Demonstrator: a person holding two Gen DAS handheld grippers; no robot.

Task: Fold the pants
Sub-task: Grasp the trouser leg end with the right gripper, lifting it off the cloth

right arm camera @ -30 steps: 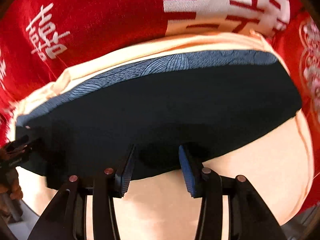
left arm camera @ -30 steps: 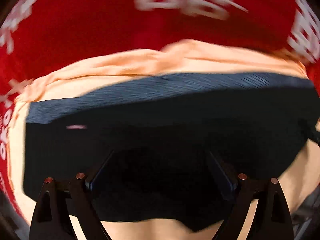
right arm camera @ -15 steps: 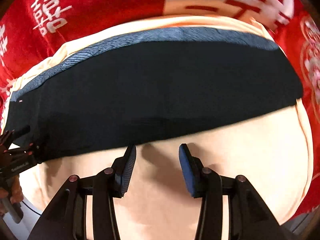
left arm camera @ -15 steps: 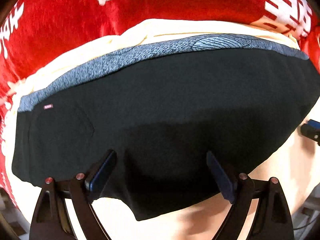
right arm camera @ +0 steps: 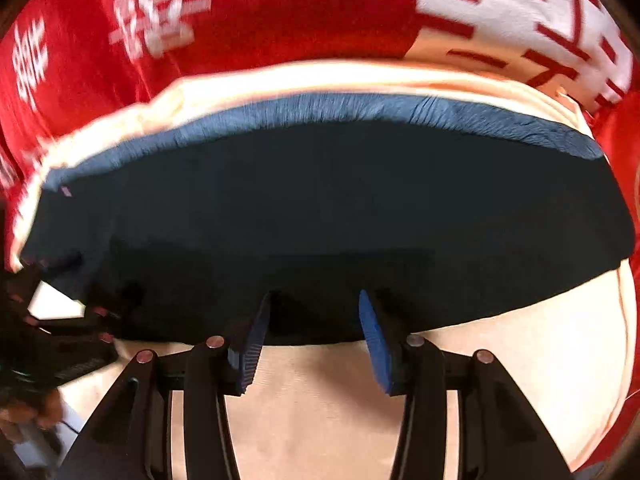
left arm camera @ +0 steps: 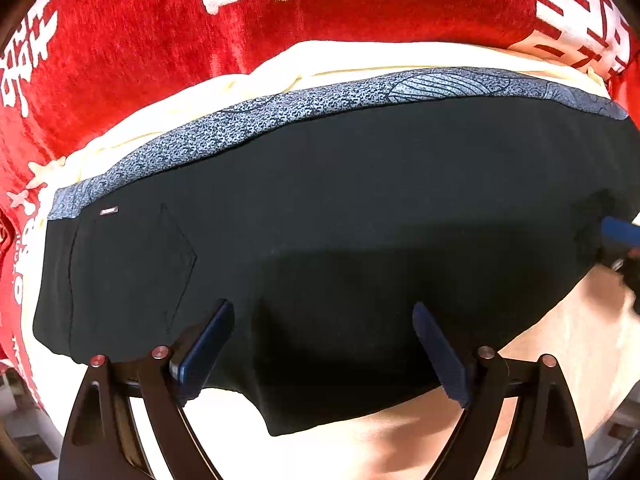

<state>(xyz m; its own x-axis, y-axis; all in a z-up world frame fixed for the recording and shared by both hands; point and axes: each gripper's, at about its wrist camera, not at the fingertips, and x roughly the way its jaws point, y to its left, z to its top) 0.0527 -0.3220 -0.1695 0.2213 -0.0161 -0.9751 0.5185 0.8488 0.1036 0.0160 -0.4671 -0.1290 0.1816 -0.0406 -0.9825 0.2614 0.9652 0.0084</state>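
The black pants lie flat across a cream cloth, with a blue-grey patterned waistband along the far edge. They also show in the right wrist view. My left gripper is open wide and empty, with its fingers over the near hem. My right gripper is open and empty, with its fingertips at the near edge of the pants. The right gripper's blue pad shows at the right edge of the left wrist view. The left gripper shows dark at the lower left of the right wrist view.
The cream cloth lies under the pants on a red cover with white characters. The cover fills the far side in both views. A table edge and floor show at the lower corners.
Both grippers have stayed open. The left view has settled closer over the near hem. The right gripper has moved forward to the pants' near edge, with motion blur now.
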